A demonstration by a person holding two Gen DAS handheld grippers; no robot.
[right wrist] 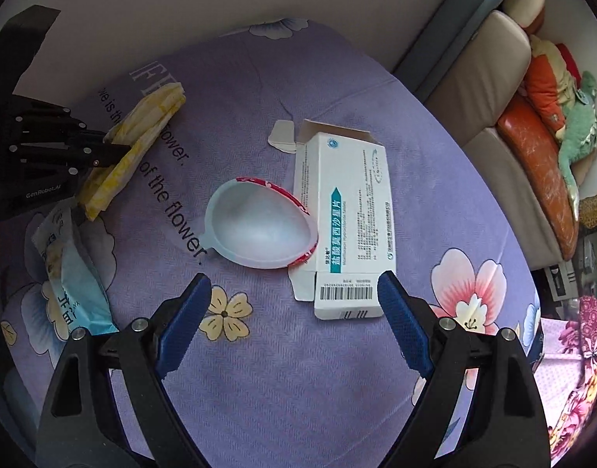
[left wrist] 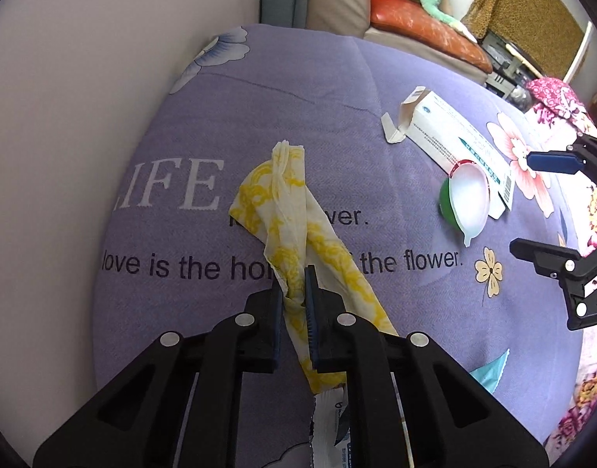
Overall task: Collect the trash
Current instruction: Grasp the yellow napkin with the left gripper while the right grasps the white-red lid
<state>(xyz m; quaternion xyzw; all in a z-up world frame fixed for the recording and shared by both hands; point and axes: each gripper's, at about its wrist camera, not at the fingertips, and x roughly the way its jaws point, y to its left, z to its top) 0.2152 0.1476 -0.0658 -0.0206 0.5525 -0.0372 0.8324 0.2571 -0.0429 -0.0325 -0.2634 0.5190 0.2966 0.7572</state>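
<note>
- The purple printed cloth [right wrist: 298, 370] covers the whole surface.
- The white medicine box [right wrist: 345, 218], end flaps open, lies flat, touching the egg-shaped cup [right wrist: 259, 230].
- The right gripper [right wrist: 294, 312] hangs spread wide just before both.
- The left gripper [left wrist: 294, 300] pinches the yellow-patterned napkin [left wrist: 286, 210].
- A blue wrapper [right wrist: 76, 284] lies near it.
</note>
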